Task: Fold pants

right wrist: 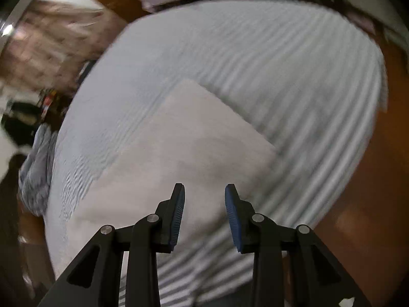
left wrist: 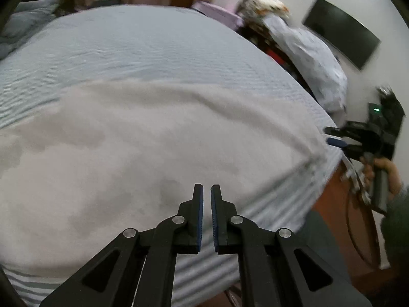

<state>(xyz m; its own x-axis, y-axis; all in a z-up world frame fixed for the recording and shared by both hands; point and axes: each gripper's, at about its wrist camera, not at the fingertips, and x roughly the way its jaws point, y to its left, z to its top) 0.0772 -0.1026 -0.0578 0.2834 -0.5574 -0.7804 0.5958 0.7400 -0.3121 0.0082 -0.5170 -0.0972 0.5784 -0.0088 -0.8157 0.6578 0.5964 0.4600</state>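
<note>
Lying flat on the striped bedspread [left wrist: 143, 46], the pants [left wrist: 143, 138] fill the left and middle of the left wrist view as a pale grey-white slab, already folded into a broad rectangle. Their far edge runs across the frame just above the middle, with a wide band of bare bedspread beyond it toward the upper left. Their right edge stops just short of the bed's right side, where a narrow strip of stripes remains before the drop to the brown floor [left wrist: 340, 212].

At the bottom centre, the left gripper [left wrist: 207, 192] hovers over the near part of the pants, its blue pads nearly together with only a thin slit between them and nothing clamped. At the right edge of the frame, the right gripper [left wrist: 334, 136] hangs off the bed's side, held in a hand [left wrist: 383, 171]. A dark screen [left wrist: 341, 32] hangs on the wall at upper right.

In the right wrist view, the pants [right wrist: 194, 138] form a rectangle whose long axis slants from lower left to upper right, one corner pointing up toward the frame's centre. Bare striped bedspread [right wrist: 294, 71] spreads above and to the right. The right gripper [right wrist: 204, 192] at bottom centre stands spread wide, holding nothing.

No readable writing shows; both views are blurred.
</note>
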